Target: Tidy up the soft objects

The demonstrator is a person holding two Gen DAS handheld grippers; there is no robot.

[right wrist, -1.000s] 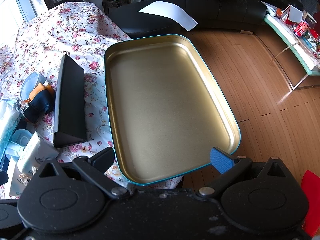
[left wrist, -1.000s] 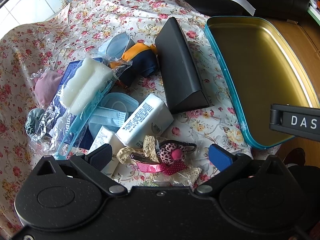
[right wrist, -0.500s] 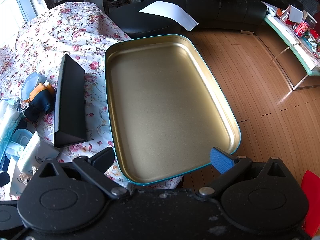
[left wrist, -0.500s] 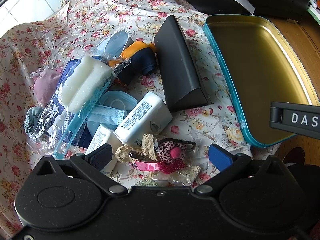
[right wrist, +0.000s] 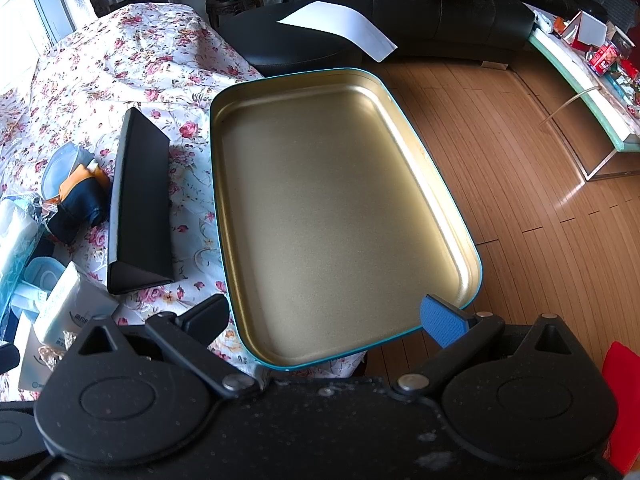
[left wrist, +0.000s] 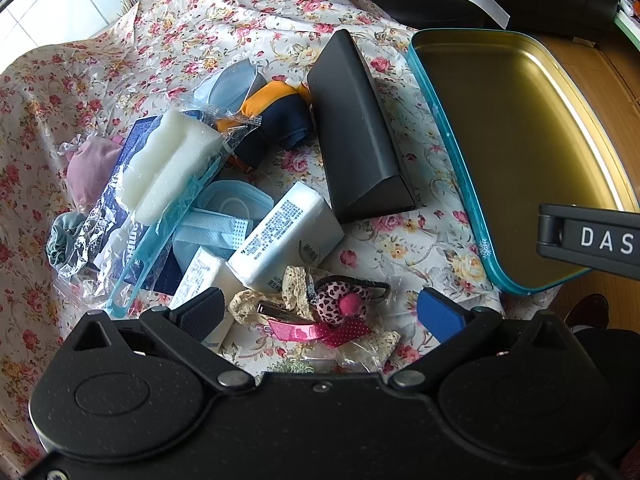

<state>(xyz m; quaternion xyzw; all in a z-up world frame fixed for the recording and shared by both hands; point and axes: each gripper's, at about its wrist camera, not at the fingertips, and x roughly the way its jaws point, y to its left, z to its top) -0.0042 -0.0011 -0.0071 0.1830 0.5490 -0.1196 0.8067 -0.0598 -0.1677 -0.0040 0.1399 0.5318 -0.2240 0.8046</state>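
A heap of soft things lies on the floral cloth [left wrist: 224, 12]: a white sponge in clear wrap [left wrist: 168, 164], a tissue pack [left wrist: 286, 236], blue face masks [left wrist: 218, 220], an orange and navy pouch [left wrist: 276, 116], a pink pouch [left wrist: 88, 168], a green scrunchie [left wrist: 64, 236] and a pink heart-print hair clip with lace [left wrist: 336, 306]. My left gripper [left wrist: 320, 314] is open, just above the hair clip. My right gripper [right wrist: 324, 318] is open and empty over the near end of the gold tray with a teal rim [right wrist: 336, 216], which holds nothing.
A black triangular case [left wrist: 356, 132] lies between the heap and the tray; it also shows in the right wrist view [right wrist: 138, 200]. The tray overhangs the table edge above a wooden floor [right wrist: 520, 184]. A black sofa [right wrist: 420, 12] with a white sheet stands behind.
The left gripper has crept slightly forward over the heap. The right gripper has not moved. Both stay open.
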